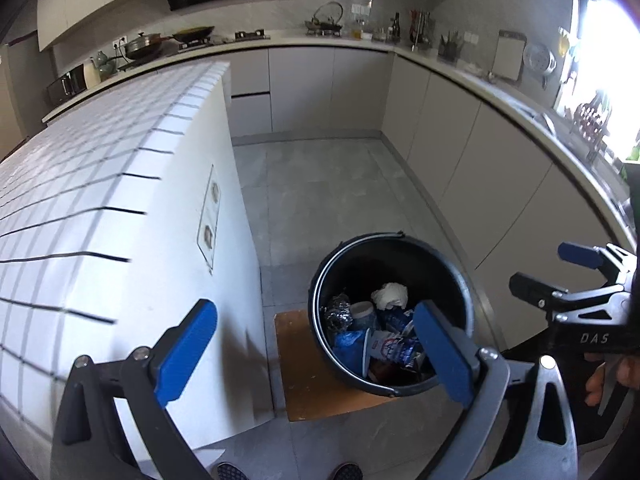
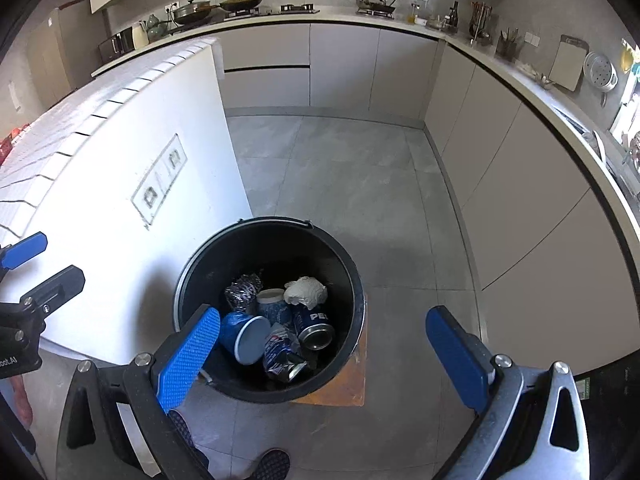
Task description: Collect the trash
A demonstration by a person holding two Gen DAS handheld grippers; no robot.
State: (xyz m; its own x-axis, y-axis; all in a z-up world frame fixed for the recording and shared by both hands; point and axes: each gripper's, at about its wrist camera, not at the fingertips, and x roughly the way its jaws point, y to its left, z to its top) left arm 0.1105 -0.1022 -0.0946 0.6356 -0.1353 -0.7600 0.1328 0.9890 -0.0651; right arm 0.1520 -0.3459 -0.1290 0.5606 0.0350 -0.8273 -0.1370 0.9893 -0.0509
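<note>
A black bucket (image 1: 452,276) (image 2: 192,276) stands on a brown board (image 1: 304,368) (image 2: 348,388) on the floor. Inside lie a white paper wad (image 1: 391,294) (image 2: 306,292), crumpled foil (image 1: 338,310) (image 2: 242,294), a blue Pepsi can (image 2: 314,326), blue cups (image 2: 244,336) and a crushed wrapper (image 1: 394,350) (image 2: 282,354). My left gripper (image 1: 316,354) is open above the bucket's near left side, holding nothing. My right gripper (image 2: 326,354) is open over the bucket's near rim, also holding nothing. Each gripper shows at the edge of the other's view (image 1: 552,268) (image 2: 40,264).
A white tiled counter (image 1: 100,184) (image 2: 104,128) with wall sockets (image 1: 210,216) (image 2: 160,180) stands close on the left. Grey cabinets (image 1: 460,128) (image 2: 500,152) run along the back and right. Grey floor (image 1: 332,192) (image 2: 352,184) lies beyond the bucket. A person's shoes (image 1: 346,472) (image 2: 274,464) show at the bottom.
</note>
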